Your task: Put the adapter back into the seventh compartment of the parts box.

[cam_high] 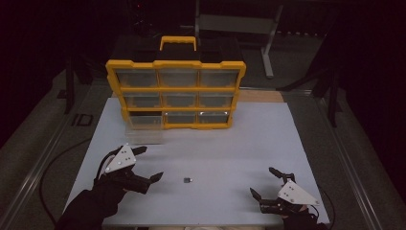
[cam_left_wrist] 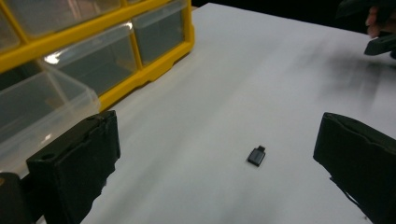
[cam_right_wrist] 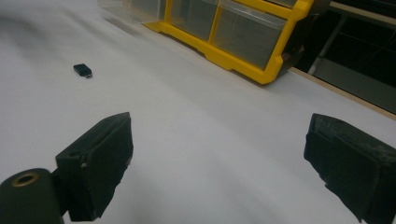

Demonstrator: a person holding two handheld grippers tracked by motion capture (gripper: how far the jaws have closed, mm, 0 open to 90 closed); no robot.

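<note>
Both grippers hover low over the white surface (cam_high: 230, 143), fingers spread wide and empty: left gripper (cam_high: 151, 165), right gripper (cam_high: 261, 182). Beyond them stands the yellow drawer organizer (cam_high: 176, 91), one clear drawer (cam_high: 143, 134) pulled out. Between the fingertips lies a small black adapter (cam_high: 188, 180), just ahead of the left fingers (cam_left_wrist: 74, 168).

So the yellow plastic drawer organizer (cam_high: 176, 91) stands at the far end of the white table (cam_high: 239, 143), with its clear bottom-left drawer (cam_high: 143, 129) pulled out toward the person. The small dark flat adapter (cam_high: 188, 180) lies on the table near the front, between the left gripper (cam_high: 152, 165) and the right gripper (cam_high: 263, 184), closer to the left one.
</note>
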